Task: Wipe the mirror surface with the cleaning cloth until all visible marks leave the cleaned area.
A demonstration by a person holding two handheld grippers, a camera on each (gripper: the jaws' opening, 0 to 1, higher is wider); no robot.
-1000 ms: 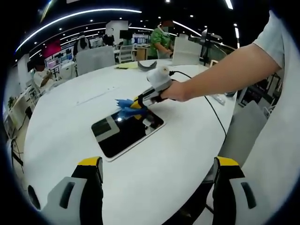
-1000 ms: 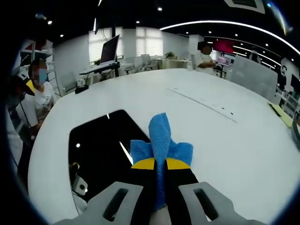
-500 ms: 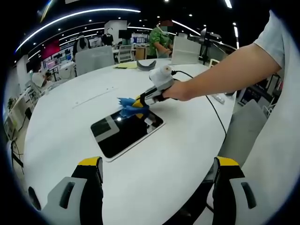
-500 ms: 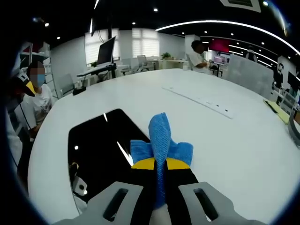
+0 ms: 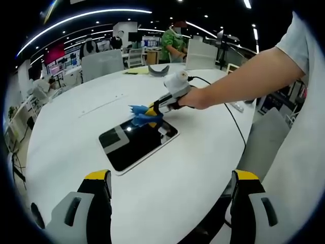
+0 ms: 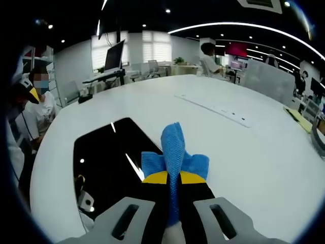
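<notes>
White table — flat mirror

One mirror is lying on one white counter, one blue cleaning cloth is showing, and two grippers are appearing: left gripper, right gripper.

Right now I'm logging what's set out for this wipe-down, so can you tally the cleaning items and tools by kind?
Mirror: 1, lying flat on the white table
Blue cleaning cloth: 1, clamped in the right tool
Tools: 2, the right tool and the left tool, whose jaws stand apart with nothing between them
Total: 4
</notes>
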